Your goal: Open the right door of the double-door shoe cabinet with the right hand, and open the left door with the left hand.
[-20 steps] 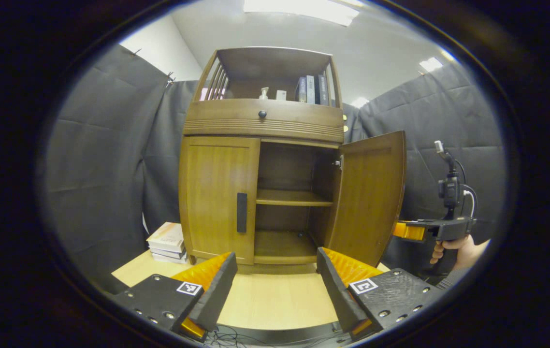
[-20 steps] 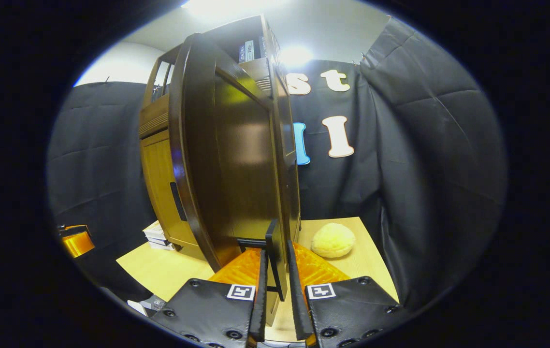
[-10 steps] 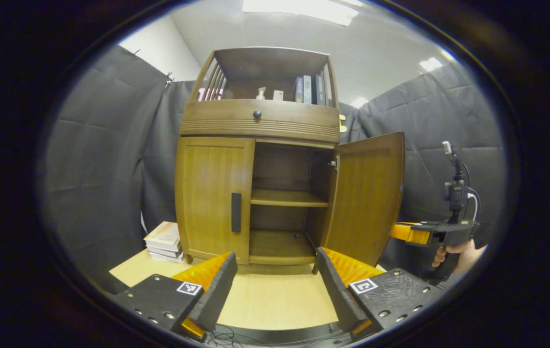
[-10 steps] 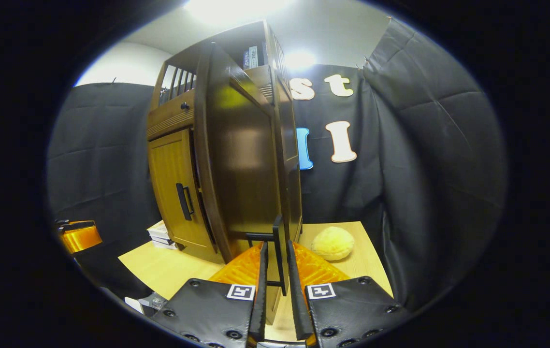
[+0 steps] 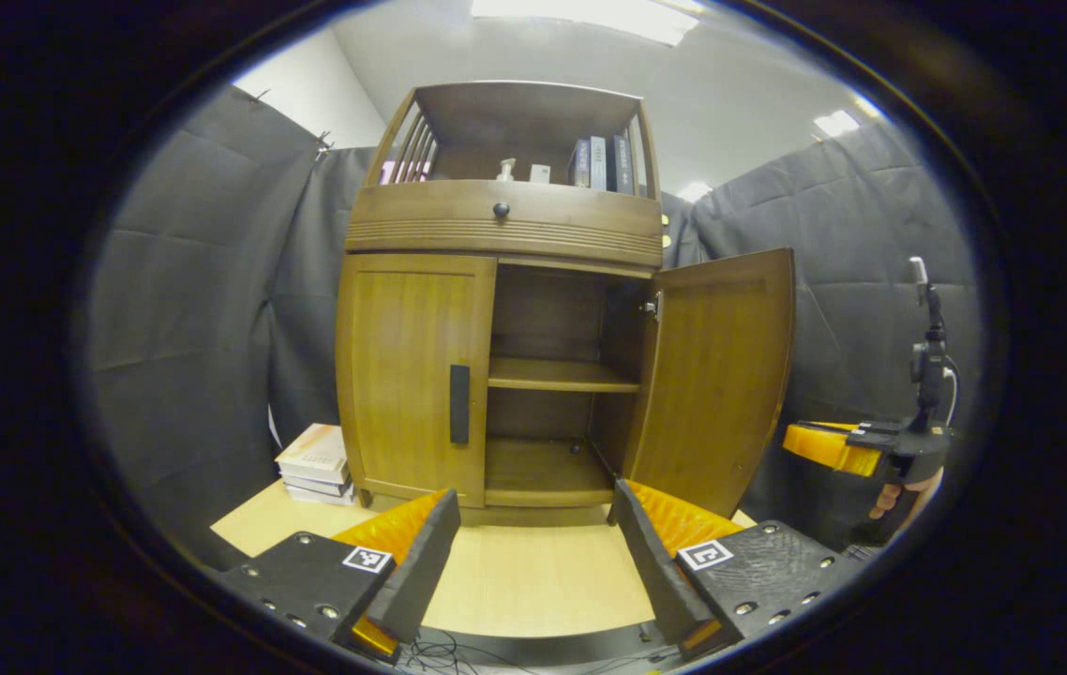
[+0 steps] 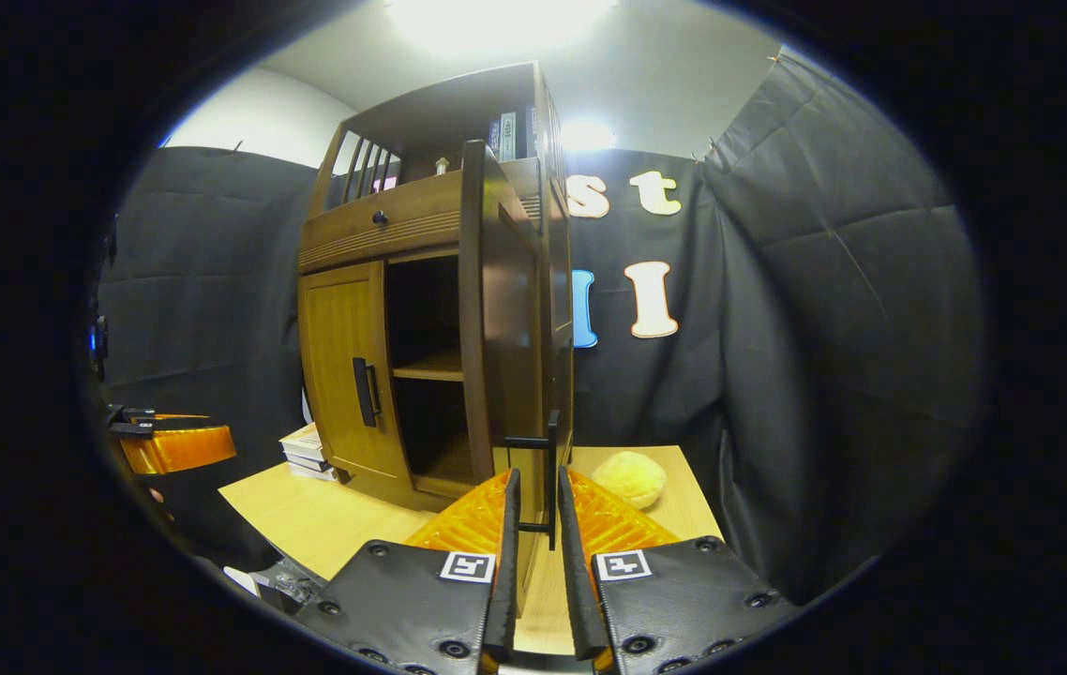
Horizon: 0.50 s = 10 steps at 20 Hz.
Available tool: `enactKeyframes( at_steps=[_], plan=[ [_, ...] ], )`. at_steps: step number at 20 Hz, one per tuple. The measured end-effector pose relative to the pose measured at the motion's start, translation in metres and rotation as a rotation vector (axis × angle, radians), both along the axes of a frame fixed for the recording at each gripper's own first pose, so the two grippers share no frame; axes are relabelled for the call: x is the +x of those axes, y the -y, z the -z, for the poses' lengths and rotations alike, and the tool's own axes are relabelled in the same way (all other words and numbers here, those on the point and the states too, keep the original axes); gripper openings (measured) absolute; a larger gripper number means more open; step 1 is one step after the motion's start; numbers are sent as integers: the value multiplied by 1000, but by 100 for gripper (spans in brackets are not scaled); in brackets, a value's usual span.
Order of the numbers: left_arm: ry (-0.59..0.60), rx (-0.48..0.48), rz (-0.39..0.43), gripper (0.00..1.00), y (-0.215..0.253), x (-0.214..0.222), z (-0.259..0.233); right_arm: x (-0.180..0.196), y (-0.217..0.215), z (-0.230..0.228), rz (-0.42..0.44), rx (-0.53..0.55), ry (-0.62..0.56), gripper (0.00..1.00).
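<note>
1 pale wooden tabletop (image 5: 533, 581), black cloth walls (image 5: 205, 309).

The shoe cabinet (image 5: 496, 309) stands on the surface (image 5: 533, 581). Its left door (image 5: 412, 370) is shut; its right door (image 5: 716, 375) stands swung out. A stack of books (image 5: 316, 464) lies left of the cabinet, a round plush (image 6: 629, 478) to its right. Books (image 5: 601, 164) stand on its top shelf.

Bright ceiling panels (image 5: 590, 14) light both views from above, flaring to white glare behind the cabinet (image 6: 430, 309) in the right gripper view, with sharp centres and fisheye-bent edges.
</note>
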<state>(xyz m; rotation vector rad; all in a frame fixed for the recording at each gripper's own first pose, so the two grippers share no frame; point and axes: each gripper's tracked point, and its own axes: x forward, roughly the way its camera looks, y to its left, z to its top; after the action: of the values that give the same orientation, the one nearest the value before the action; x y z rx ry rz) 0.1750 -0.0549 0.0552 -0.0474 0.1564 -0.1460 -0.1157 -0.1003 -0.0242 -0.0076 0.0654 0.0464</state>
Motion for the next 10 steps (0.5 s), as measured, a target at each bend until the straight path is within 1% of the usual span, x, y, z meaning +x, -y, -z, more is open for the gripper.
enactKeyframes(
  at_steps=[1, 2, 3, 4, 5, 6, 7, 8, 10],
  plan=[
    [-2, -1, 4, 96, 0, 1, -1, -4, -1, -4, 18, 2, 4, 25],
    [-3, -4, 9, 96, 0, 2, -1, 2, 3, -12, 53, 18, 30, 25],
    [-3, -6, 13, 96, 0, 2, 1, 4, -4, -14, 58, 35, 41, 5],
    [-4, -7, 17, 96, -1, 2, 2, -4, -9, -12, 61, 45, 20, 6],
    [-6, -7, 20, 96, -1, 3, 1, -6, -16, -10, 63, 62, 9, 0],
    [-8, -8, 24, 96, -2, 4, 1, -5, -28, -9, 62, 83, 6, 2],
    [-12, -9, 28, 96, -3, 4, 0, -4, -37, -9, 62, 88, 6, 10],
    [-18, -8, 30, 96, -4, 6, -1, -2, -41, -7, 75, 74, 4, 2],
    [-24, -9, 32, 96, -5, 8, -3, 1, -51, -8, 104, 63, 10, 1]
  ],
)
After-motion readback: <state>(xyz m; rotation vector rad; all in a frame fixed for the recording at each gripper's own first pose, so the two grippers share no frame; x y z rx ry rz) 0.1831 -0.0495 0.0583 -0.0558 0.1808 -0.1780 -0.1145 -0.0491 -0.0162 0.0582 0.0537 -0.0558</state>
